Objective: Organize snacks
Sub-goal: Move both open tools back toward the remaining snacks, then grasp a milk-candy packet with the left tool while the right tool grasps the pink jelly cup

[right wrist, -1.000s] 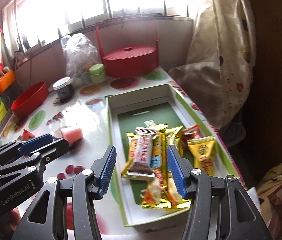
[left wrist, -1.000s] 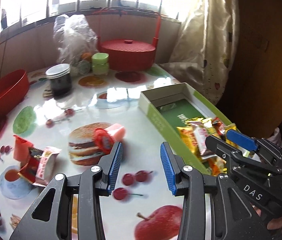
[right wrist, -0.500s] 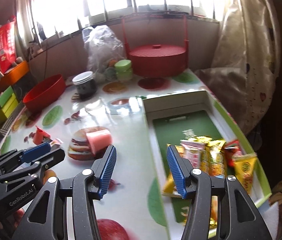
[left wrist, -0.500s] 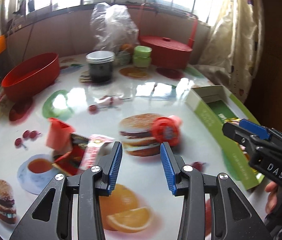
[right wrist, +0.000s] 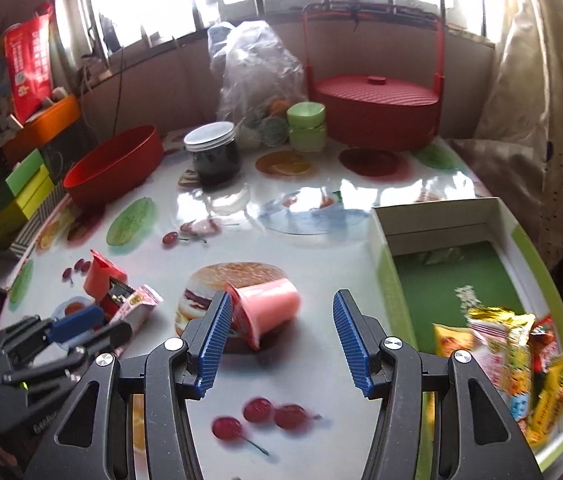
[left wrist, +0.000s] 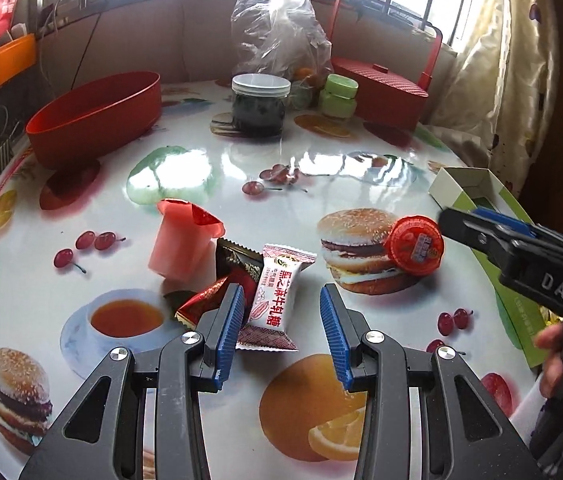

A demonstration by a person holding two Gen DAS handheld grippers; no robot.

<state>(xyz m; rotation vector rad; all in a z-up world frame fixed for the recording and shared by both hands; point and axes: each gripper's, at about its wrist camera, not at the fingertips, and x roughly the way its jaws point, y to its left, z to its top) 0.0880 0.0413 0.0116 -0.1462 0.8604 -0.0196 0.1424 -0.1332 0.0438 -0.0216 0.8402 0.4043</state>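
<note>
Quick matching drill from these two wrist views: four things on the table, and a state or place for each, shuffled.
Things:
1. pink jelly cup
2. white nougat packet
3. dark jar
4. yellow snack packs

States or places:
A. upright, lid on
B. inside the green box
C. on its side between the right gripper fingers
D. flat, ahead of the left gripper

Pairs: 1-C, 2-D, 3-A, 4-B

jelly cup (right wrist: 266,311) between spread fingers (right wrist: 210,340)
</note>
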